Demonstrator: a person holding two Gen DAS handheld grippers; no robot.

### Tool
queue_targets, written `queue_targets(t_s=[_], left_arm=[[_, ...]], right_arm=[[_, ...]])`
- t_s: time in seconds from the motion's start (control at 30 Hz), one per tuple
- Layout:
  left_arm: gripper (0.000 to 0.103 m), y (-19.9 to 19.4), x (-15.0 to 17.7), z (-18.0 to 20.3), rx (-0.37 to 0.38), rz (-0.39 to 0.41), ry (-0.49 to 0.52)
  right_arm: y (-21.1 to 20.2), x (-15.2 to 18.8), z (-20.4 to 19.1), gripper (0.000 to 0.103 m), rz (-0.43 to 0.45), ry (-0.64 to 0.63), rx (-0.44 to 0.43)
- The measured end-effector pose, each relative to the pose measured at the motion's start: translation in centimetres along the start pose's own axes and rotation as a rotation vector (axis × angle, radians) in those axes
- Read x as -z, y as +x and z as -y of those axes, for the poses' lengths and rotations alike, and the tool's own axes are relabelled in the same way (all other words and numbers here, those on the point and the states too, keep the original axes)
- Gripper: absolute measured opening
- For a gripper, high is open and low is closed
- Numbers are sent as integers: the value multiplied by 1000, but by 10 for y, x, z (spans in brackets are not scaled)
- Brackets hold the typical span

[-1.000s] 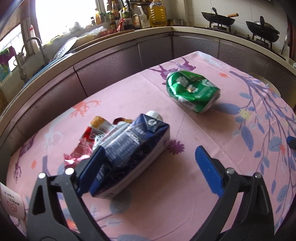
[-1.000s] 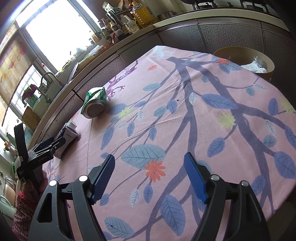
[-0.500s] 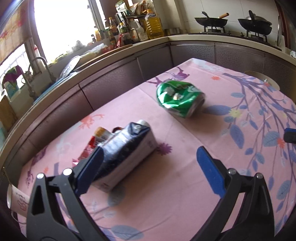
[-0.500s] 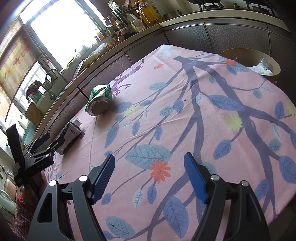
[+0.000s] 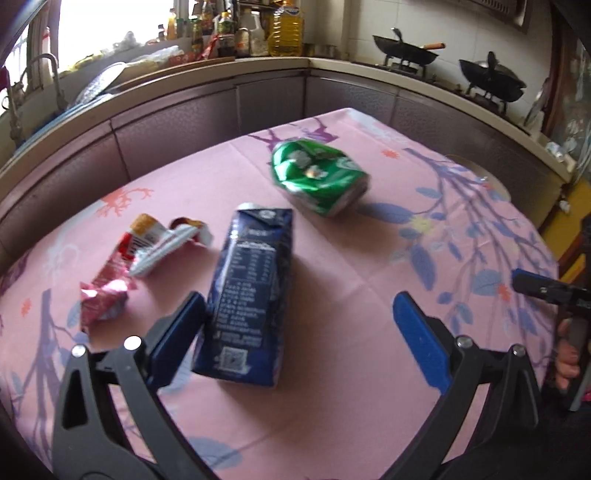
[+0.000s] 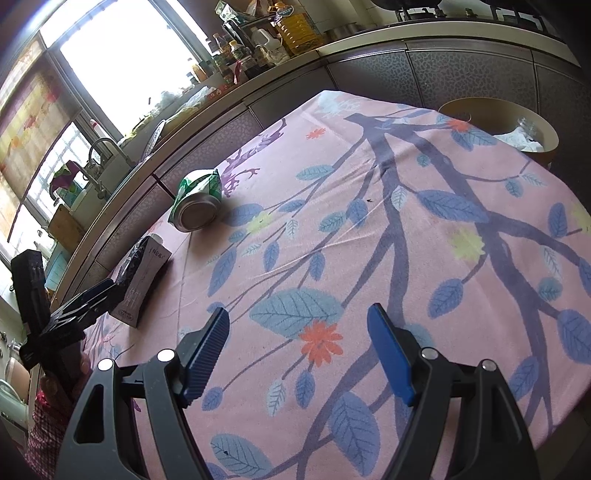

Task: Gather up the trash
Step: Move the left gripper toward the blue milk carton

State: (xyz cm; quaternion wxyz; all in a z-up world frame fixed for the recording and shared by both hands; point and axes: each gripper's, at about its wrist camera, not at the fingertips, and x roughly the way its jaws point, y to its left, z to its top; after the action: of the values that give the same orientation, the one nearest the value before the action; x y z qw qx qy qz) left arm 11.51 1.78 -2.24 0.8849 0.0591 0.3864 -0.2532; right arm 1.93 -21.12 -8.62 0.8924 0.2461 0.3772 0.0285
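Left gripper [image 5: 299, 332] spread wide low in frame, left pad [image 5: 177, 343] against the carton [image 5: 251, 295] lying at centre, right pad clear of it. Wrapper [image 5: 144, 266] at left, crushed green can [image 5: 317, 177] above centre, all on the pink cloth [image 5: 369, 258]. Right gripper [image 6: 299, 350] likewise apart over bare cloth, holding nothing; bin [image 6: 498, 122] at upper right.

You are in a home kitchen: two black woks [image 5: 406, 50] on a gas stove, a yellow cooking-oil jug [image 5: 285, 27] on the counter, a curved metal sink tap [image 6: 105, 147] by the window
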Motion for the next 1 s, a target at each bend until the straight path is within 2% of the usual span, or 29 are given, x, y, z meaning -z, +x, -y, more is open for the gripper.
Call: queue_targets(t_s=[0.13,0.2,0.27,0.43,0.53,0.6,0.73,1.0], left_arm=[[97,-19,12,22,171,41,-94],[97,-28,20,26,193,72,-157],[97,-34,28,22,163,99,-234],[97,-47,40,-6,31,137,-434],[97,-52,37,-8,-99,145,-424],[97,-54,36,-5,-136,150,-411],[97,-52,39,3,-171,137,-384],[97,-48,43,8,-184,119,-364]], right_arm=[[-1,0,2,74,1,7,-12],[-1,0,2,74,0,3,-12],[-1,0,2,74,0,-4,-11],[-2,0,2,74,0,-12,-14],[-1,0,3,74,0,-11,-14],[-1,0,3,74,-1,-7,-15],[-2,0,5,74,0,14,-27],[-3,0,10,77,6,49,-68]])
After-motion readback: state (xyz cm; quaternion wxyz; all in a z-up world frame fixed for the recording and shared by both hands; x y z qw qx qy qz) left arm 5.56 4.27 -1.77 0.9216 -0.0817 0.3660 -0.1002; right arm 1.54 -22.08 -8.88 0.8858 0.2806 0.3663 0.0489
